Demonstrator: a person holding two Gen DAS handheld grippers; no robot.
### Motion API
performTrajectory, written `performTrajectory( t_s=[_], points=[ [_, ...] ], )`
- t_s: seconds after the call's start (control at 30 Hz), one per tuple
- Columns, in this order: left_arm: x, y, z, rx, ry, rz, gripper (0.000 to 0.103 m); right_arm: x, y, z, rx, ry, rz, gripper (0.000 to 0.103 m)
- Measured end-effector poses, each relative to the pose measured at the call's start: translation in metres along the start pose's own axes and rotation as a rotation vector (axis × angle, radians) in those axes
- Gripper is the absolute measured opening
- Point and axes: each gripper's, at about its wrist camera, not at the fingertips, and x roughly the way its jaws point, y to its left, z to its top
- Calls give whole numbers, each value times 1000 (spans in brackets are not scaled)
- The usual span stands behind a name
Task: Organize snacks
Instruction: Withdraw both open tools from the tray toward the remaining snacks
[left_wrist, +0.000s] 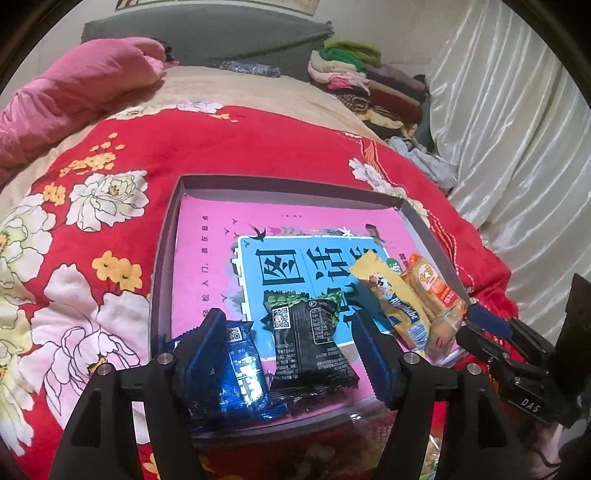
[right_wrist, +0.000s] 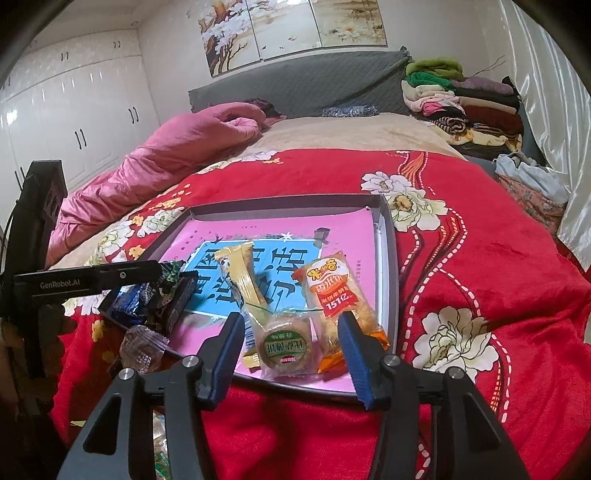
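Note:
A shallow grey box lid (left_wrist: 166, 236) (right_wrist: 388, 236) with a pink and blue liner lies on the red floral blanket. In it lie a black-green packet (left_wrist: 310, 339), a blue packet (left_wrist: 240, 369), a yellow bar (left_wrist: 399, 299) (right_wrist: 240, 280), an orange rice-cracker pack (left_wrist: 432, 295) (right_wrist: 340, 295) and a clear-wrapped round cake (right_wrist: 284, 343). My left gripper (left_wrist: 291, 354) is open above the black and blue packets. My right gripper (right_wrist: 291, 354) is open, its fingers either side of the round cake at the lid's near edge. It also shows in the left wrist view (left_wrist: 491, 332).
A small clear-wrapped candy (right_wrist: 142, 347) lies on the blanket (right_wrist: 480, 258) beside the lid's near left corner. A pink duvet (right_wrist: 155, 162) lies at the far left. Folded clothes (right_wrist: 461, 99) are stacked by the headboard. More wrappers show below the bed edge (right_wrist: 162, 443).

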Motion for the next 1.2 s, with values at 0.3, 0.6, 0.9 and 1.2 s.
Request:
performTrajectory(
  t_s=[0.3,0.6,0.9,1.2],
  points=[
    [-14,-1,4,-4,-21,-16,76,-2,5,1,-18,-6,5,54],
    [-28,0,3,-11,-43,-24,79,-6,7,2,-26,-23,12,58],
    [-37,1,-1,-22,-44,-42,79,-10,9,2,-31,-38,17,62],
    [-41,-6,-8,-2,-29,-51,79,-13,14,3,-48,-41,24,63]
  ],
)
